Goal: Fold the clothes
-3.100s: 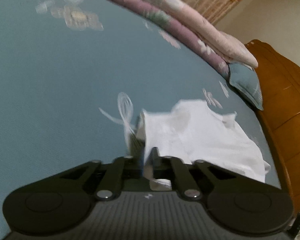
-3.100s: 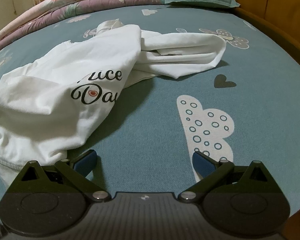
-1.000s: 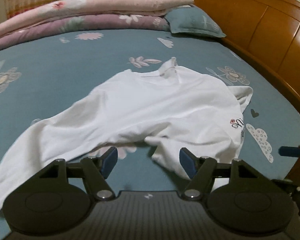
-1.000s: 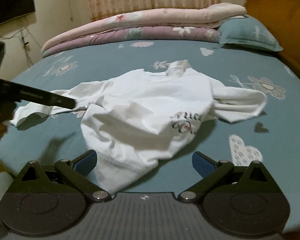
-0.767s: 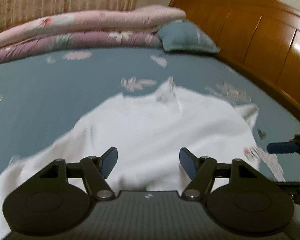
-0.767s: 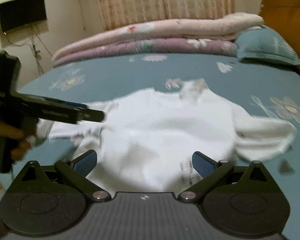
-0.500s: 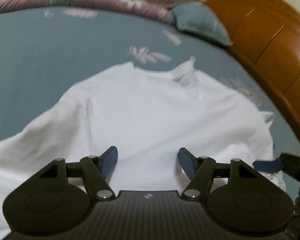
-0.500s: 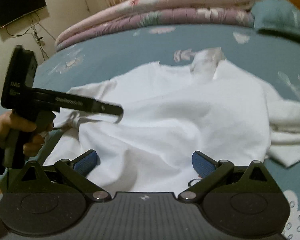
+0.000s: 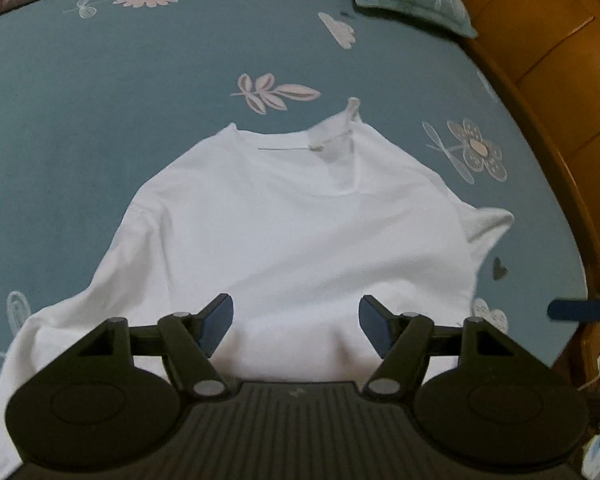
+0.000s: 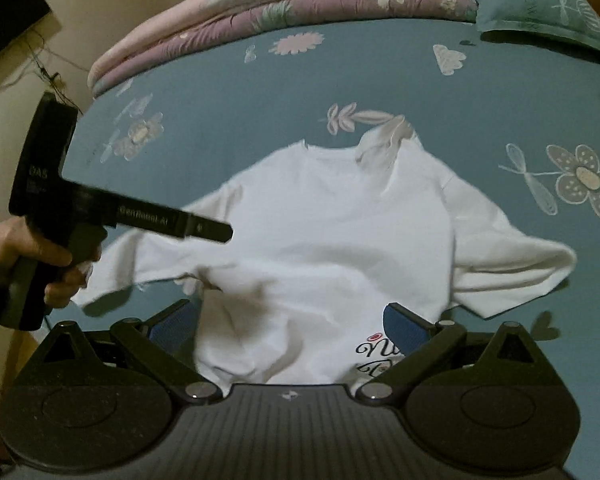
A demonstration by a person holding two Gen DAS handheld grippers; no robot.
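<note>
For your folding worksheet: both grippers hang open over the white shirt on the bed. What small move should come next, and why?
Probably lower both open grippers, left gripper and right gripper, onto the rumpled near hem of the white shirt and pinch it, to pull it flat: the hem is bunched, with printed lettering turned up.

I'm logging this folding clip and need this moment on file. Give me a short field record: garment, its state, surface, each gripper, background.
garment: white T-shirt
state: spread out, wrinkled, unfolded; collar away from the cameras; printed script near the hem
surface: teal bedsheet with flower and cloud prints
left gripper: open, above the shirt's hem area
right gripper: open, above the hem
background: folded quilts, teal pillow, wooden headboard
</note>
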